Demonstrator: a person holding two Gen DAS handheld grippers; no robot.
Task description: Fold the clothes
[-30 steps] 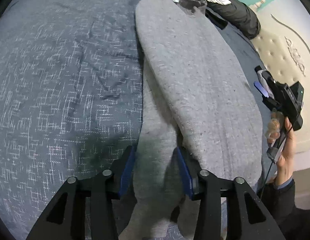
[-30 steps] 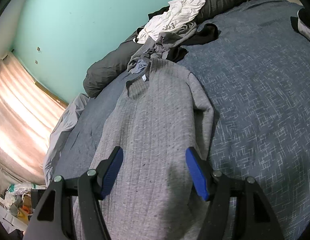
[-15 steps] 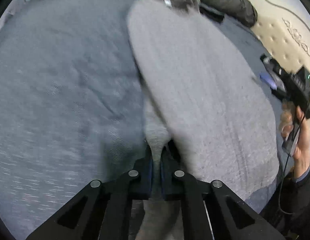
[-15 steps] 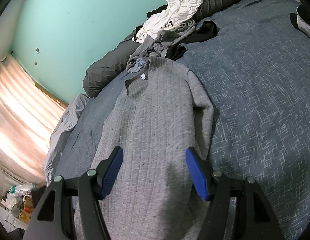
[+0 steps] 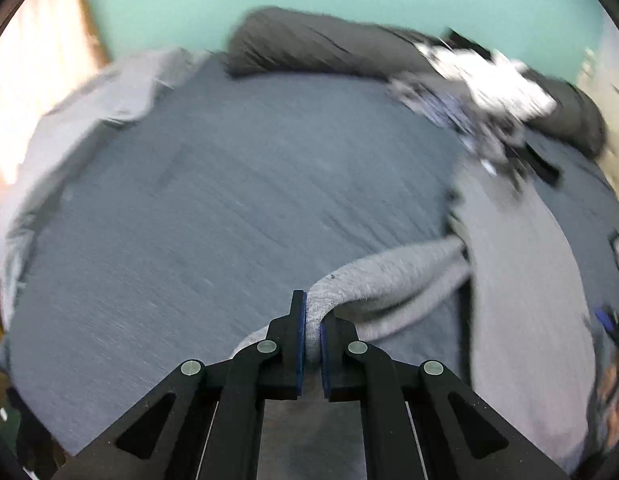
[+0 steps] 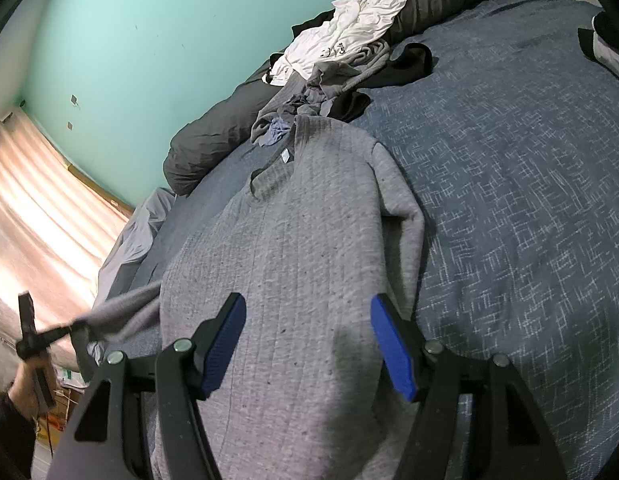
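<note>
Sweater: I see the grey sweater (image 6: 305, 264) lying flat on the bed (image 6: 517, 184), collar toward the clothes pile (image 6: 341, 64).
Sleeve: its left sleeve (image 5: 389, 276) is lifted off the bed, stretched sideways from the sweater's body.
Left gripper (image 5: 312, 334): my fingers are pinched tight on that sleeve.
Right gripper (image 6: 307, 346): my fingers are spread wide, hovering above the sweater's lower body, holding nothing.
Beyond the sweater: a dark bolster (image 6: 213, 136) lies along the teal wall (image 6: 149, 32).

sweater (image 6: 293, 264): on bed (image 6: 529, 200), middle
clothes pile (image 6: 341, 60): behind sweater's collar
pillow (image 6: 213, 136): behind pile, along wall (image 6: 149, 40)
</note>
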